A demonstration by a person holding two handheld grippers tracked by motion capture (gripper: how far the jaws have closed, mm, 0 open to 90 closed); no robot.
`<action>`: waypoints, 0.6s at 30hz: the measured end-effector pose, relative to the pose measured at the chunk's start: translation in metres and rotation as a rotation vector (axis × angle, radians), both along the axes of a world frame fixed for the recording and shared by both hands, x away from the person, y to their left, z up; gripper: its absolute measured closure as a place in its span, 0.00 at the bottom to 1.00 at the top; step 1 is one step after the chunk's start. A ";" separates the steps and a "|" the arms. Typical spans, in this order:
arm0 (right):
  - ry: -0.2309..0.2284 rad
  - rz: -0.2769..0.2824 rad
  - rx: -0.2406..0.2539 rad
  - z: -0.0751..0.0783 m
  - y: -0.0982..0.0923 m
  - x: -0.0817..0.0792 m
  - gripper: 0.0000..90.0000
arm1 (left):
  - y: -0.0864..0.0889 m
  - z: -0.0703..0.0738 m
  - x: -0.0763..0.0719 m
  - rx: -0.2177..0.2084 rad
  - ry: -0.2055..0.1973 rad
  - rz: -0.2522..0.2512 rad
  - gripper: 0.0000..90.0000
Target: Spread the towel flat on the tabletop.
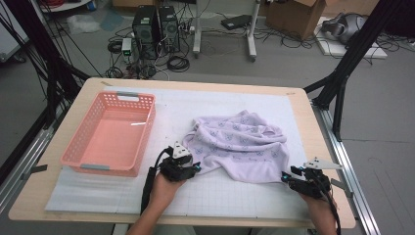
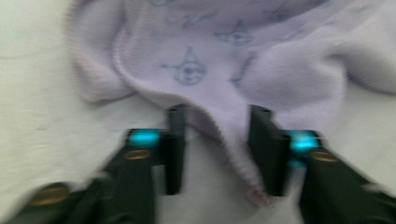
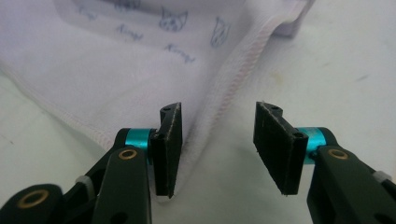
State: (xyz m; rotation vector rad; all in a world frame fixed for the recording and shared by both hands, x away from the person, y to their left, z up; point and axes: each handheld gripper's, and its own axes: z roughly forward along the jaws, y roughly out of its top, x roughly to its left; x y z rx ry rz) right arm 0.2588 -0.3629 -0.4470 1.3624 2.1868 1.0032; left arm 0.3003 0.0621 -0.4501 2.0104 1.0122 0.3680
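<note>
Two forearms enter at the near edge of the bench [image 1: 58,196], a pale wooden top rounded at the corners and covered by a white gridded mat [image 1: 235,198]. A soft lilac cloth [image 1: 240,147], printed with small faces and hemmed with stitching, lies crumpled at mid-bench. The left tool [image 1: 195,167] is seen parted, a cloth fold between its jaws but not pinched. The right tool [image 1: 284,177] is held open beside the hem. A pink perforated plastic basket [image 1: 80,132] stands to the left. Computer towers [image 1: 156,29] and cables rest on the grey floor.
</note>
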 end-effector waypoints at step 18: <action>0.007 0.067 0.019 0.019 -0.001 -0.059 0.95 | 0.063 0.016 -0.064 -0.245 0.055 -0.063 0.97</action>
